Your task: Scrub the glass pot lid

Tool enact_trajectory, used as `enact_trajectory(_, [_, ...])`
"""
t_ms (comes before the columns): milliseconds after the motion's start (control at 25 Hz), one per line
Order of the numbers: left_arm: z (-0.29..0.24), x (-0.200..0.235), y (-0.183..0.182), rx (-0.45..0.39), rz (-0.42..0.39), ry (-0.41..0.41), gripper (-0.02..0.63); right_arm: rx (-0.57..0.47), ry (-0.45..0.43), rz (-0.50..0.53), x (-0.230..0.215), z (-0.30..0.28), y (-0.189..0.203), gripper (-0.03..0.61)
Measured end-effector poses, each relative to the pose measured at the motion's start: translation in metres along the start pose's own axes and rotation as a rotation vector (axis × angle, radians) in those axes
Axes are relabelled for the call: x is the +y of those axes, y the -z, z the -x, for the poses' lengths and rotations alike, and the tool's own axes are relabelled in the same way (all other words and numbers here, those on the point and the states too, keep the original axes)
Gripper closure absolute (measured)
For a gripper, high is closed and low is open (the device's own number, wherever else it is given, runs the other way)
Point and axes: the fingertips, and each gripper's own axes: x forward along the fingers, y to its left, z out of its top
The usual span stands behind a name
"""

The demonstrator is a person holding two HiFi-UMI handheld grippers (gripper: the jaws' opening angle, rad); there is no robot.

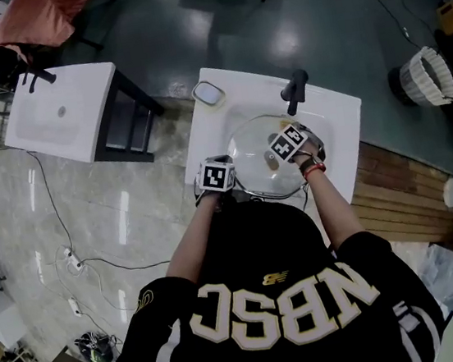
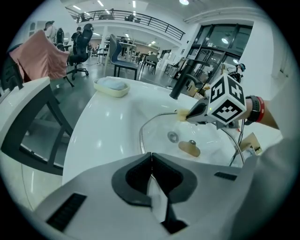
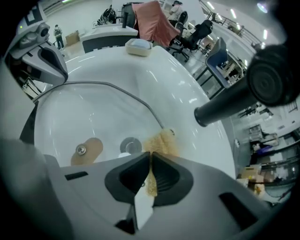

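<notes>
The glass pot lid (image 1: 259, 163) lies in the white sink basin (image 1: 338, 120), with its metal rim showing as an arc. In the left gripper view, my left gripper (image 2: 151, 158) is shut on the near rim of the lid (image 2: 154, 136). A tan knob disc (image 2: 189, 148) shows through the glass. My right gripper (image 3: 151, 161) is shut on a yellow-brown sponge (image 3: 161, 142), which presses at the far rim of the lid (image 3: 93, 112). In the head view, the left gripper (image 1: 216, 179) is at the lid's left edge and the right gripper (image 1: 291, 144) is over its right side.
A black faucet (image 1: 296, 91) stands behind the basin. A soap dish (image 1: 209, 93) sits on the sink's back left corner. The drain (image 3: 130, 144) lies under the lid. Left of here is a second sink unit (image 1: 60, 111), and a white basket (image 1: 426, 75) stands on the floor at right.
</notes>
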Motion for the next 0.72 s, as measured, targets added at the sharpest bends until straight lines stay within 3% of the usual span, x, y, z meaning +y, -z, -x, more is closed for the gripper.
enact_trajectory(320, [-0.001,0.001,-0.003,-0.020,0.009,-0.010,0.598,0.091,-0.150,-0.034,0.012,0.025,0.036,0.554])
enact_trajectory(720, [-0.001,0.003,0.004,-0.010,0.013,-0.022,0.598,0.259,-0.536,0.070,0.061,0.070,0.069,0.555])
